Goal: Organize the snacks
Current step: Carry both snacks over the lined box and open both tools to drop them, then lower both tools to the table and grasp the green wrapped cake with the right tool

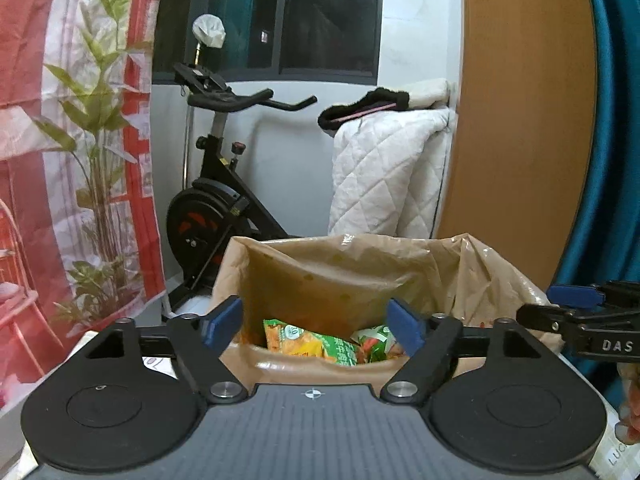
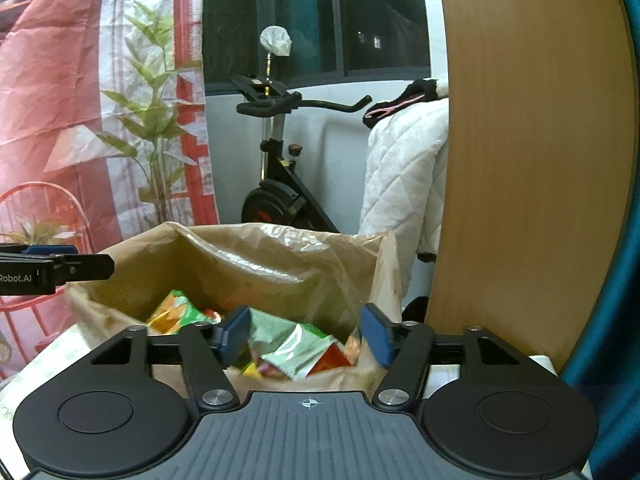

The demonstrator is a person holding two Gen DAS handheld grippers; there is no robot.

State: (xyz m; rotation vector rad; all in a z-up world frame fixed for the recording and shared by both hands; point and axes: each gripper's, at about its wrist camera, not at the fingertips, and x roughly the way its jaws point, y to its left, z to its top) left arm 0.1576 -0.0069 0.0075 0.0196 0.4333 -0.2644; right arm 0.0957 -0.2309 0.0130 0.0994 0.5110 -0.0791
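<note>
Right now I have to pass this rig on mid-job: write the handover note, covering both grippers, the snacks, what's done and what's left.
Left gripper: open, nothing between the pads, poised over the near rim of the brown bag.
Right gripper: open, empty, also at the bag's near rim, to the right of the left one.
Snacks: several green and orange snack packets lie loose in the bottom of the bag.
Done: those packets are in the bag; neither gripper holds anything.
Left: no other snacks show in either view, so look around for any before reaching. Whether the bag needs closing cannot be told.
</note>
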